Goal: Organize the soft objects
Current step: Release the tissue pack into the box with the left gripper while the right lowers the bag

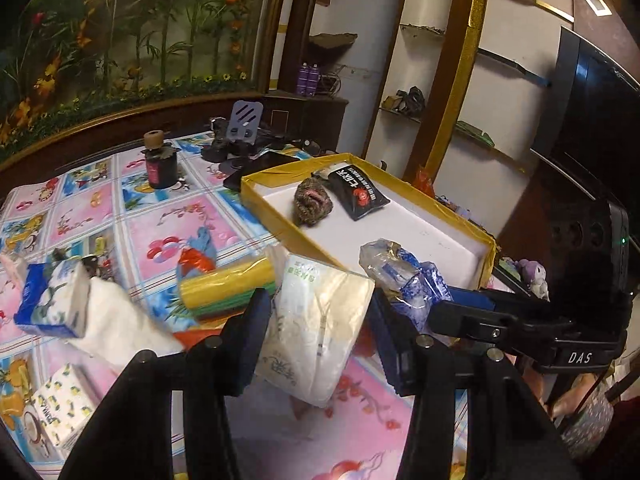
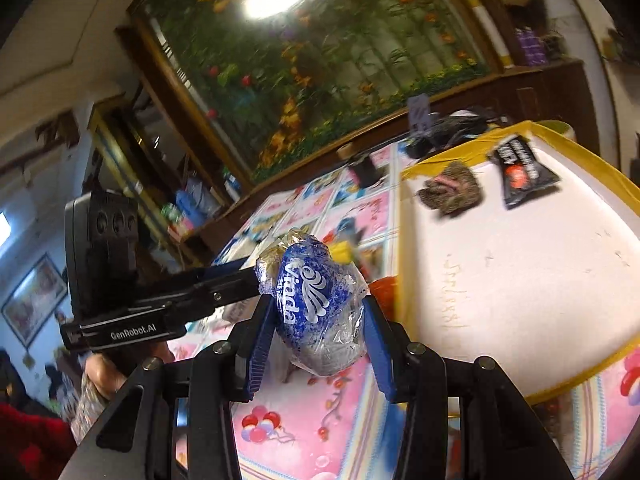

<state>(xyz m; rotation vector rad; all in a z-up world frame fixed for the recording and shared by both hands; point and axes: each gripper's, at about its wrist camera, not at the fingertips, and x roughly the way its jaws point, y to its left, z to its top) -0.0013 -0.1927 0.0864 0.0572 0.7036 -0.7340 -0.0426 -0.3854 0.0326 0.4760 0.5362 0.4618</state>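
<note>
both tools (image 1: 320, 336) full beside box rim (image 1: 404, 182)

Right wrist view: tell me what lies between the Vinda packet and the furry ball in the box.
Only bare white box floor and the yellow rim separate the Vinda packet, gripped by the right tool, from the furry ball.

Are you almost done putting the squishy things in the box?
Partly. The fuzzy ball and black packet already lie in the yellow box. The left gripper holds a white tissue pack, the right gripper a blue Vinda pack. A blue tissue box still waits.
</note>
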